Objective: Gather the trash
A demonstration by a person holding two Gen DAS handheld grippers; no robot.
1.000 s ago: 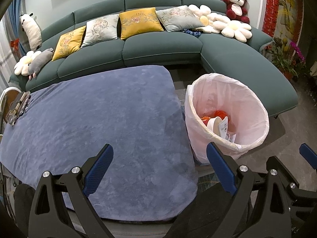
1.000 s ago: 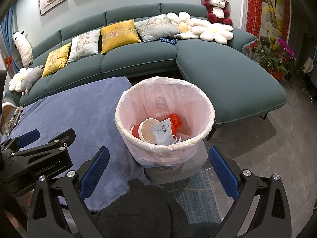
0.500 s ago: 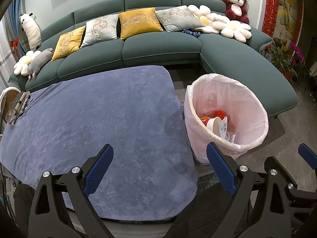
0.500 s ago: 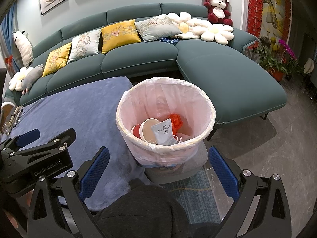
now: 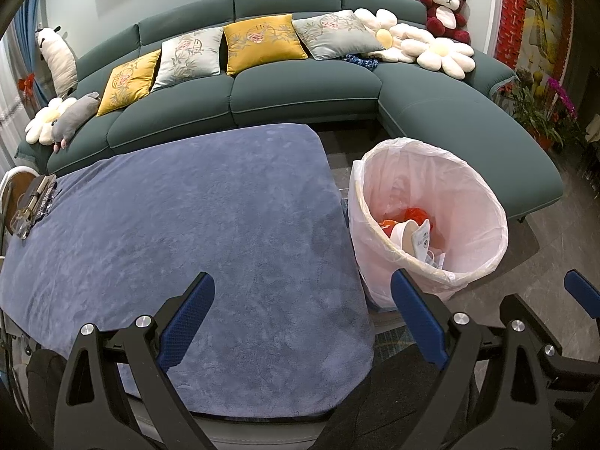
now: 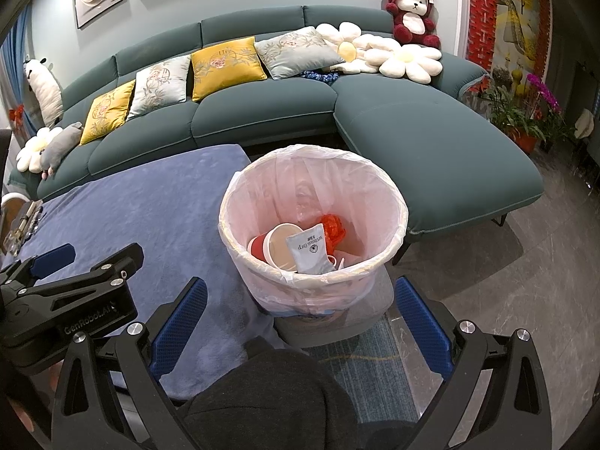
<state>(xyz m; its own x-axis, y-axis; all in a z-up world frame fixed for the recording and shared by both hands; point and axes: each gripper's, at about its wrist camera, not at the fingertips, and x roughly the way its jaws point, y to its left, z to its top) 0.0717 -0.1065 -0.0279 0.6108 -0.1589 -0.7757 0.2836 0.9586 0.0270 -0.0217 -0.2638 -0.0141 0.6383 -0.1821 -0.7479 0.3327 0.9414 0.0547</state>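
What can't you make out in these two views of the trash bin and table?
- Bin bottom: both views, covered by the cup and packet.
- Items at the table's left edge: too small, cut off.
- Table's near edge: left view, behind the left gripper fingers.

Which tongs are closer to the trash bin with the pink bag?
Right. The right tongs sit open directly in front of the trash bin. The left tongs hang open over the blue table cloth, with the bin off to their right.
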